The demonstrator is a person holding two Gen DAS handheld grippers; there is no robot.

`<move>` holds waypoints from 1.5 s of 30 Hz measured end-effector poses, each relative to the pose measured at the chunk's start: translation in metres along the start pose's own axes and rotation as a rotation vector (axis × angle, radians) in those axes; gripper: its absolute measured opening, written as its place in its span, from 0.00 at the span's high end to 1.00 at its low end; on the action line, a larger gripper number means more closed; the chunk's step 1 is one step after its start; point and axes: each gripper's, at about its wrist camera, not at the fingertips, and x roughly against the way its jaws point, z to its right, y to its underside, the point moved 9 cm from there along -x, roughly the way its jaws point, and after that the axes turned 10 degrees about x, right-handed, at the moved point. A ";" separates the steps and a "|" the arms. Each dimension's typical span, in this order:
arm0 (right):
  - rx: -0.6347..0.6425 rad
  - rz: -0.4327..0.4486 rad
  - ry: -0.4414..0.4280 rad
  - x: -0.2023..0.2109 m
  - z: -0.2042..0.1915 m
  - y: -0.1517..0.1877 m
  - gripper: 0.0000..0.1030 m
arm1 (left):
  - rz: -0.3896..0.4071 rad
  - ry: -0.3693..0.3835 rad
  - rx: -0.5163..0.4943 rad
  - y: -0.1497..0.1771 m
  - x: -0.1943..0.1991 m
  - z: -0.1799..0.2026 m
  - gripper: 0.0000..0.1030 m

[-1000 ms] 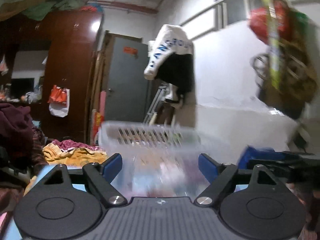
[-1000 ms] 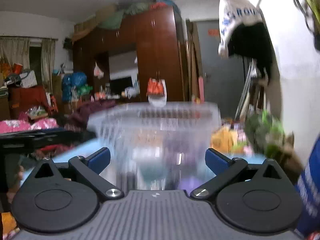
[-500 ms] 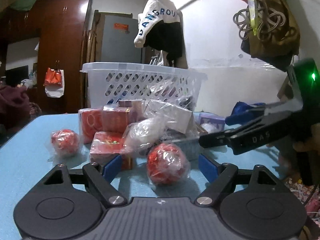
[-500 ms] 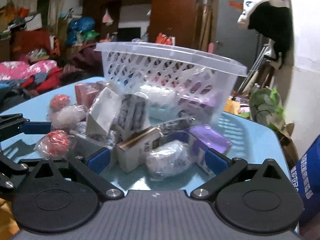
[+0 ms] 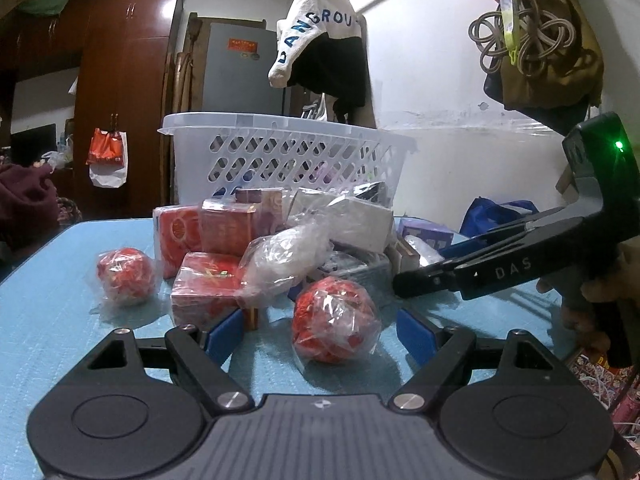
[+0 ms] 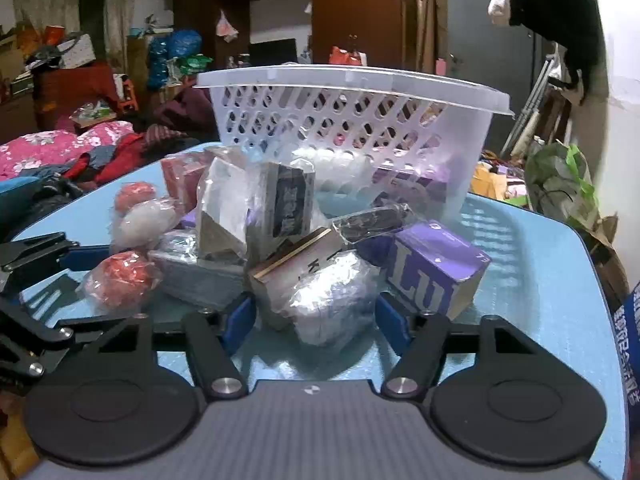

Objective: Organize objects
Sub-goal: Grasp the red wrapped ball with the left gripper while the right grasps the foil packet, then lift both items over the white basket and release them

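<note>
Right claw (image 6: 316, 322) narrows from wide spread around clear-wrapped white bundle (image 6: 332, 300), pads not yet pressing. Left claw (image 5: 320, 334) spread around wrapped red ball (image 5: 335, 326). White basket (image 6: 360, 120) beyond both, on blue counter (image 6: 536, 264). Likely first picks.

Indoor light is dim and cool from where I hold both tools, strongest on the white wall (image 5: 440, 92) at my left camera's right side, with a bright glare patch on the wardrobe door (image 5: 168, 12). Both views are sharp in the middle, without motion blur. The plastic wrap on the red ball (image 5: 334, 326) catches small highlights. The white basket (image 6: 352, 120) throws a slotted shadow on the blue table (image 6: 532, 264). A green lamp (image 5: 619, 145) glows. Fisheye bending curves the edges; corners go black.
</note>
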 end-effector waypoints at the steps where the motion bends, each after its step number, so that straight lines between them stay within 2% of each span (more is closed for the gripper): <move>1: 0.006 0.006 -0.002 0.000 -0.002 -0.001 0.37 | 0.001 0.004 0.002 0.000 0.000 0.000 0.16; 3: 0.021 0.020 -0.002 0.003 -0.004 -0.001 0.41 | 0.006 0.016 0.005 -0.001 0.001 0.001 0.17; 6: 0.054 0.043 0.024 0.008 -0.009 -0.001 0.41 | 0.015 0.031 0.000 -0.002 0.002 0.002 0.20; 8: 0.075 0.058 0.041 0.012 -0.012 0.000 0.40 | 0.017 0.039 -0.016 -0.001 0.003 0.005 0.20; 10: 0.067 0.079 0.027 0.017 -0.012 0.000 0.34 | 0.027 0.039 -0.027 -0.001 0.004 0.006 0.20; 12: 0.063 0.080 0.020 0.018 -0.012 0.001 0.37 | 0.031 0.041 -0.030 -0.001 0.004 0.007 0.20; 14: 0.076 0.068 0.053 0.015 -0.010 0.003 0.49 | 0.035 0.042 -0.031 -0.002 0.004 0.007 0.20; 15: 0.067 0.071 0.051 0.015 -0.008 0.002 0.49 | 0.035 0.042 -0.032 -0.001 0.004 0.007 0.20; 17: 0.053 0.083 0.033 0.017 -0.007 0.003 0.49 | 0.038 0.051 -0.033 -0.001 0.005 0.008 0.27; 19: 0.053 0.092 0.036 0.019 -0.008 0.005 0.50 | 0.037 0.067 -0.032 -0.001 0.006 0.008 0.50; 20: 0.055 0.098 0.041 0.021 -0.009 0.007 0.50 | 0.038 0.082 -0.025 -0.001 0.008 0.008 0.53; 27: -0.011 0.209 0.061 0.053 -0.007 0.012 0.50 | 0.103 0.113 -0.040 -0.004 0.025 0.009 0.53; 31: -0.017 0.227 0.068 0.055 -0.008 0.012 0.50 | 0.113 0.134 -0.038 -0.006 0.033 0.011 0.53; 35: -0.040 0.241 0.059 0.054 -0.005 0.013 0.50 | 0.131 0.191 0.009 -0.014 0.044 0.010 0.53; 42: -0.040 0.274 0.043 0.057 -0.010 -0.003 0.50 | 0.232 0.235 0.202 -0.065 0.053 -0.012 0.53; 45: -0.033 0.330 0.080 0.067 -0.006 -0.035 0.50 | 0.259 0.224 0.217 -0.093 0.048 -0.020 0.53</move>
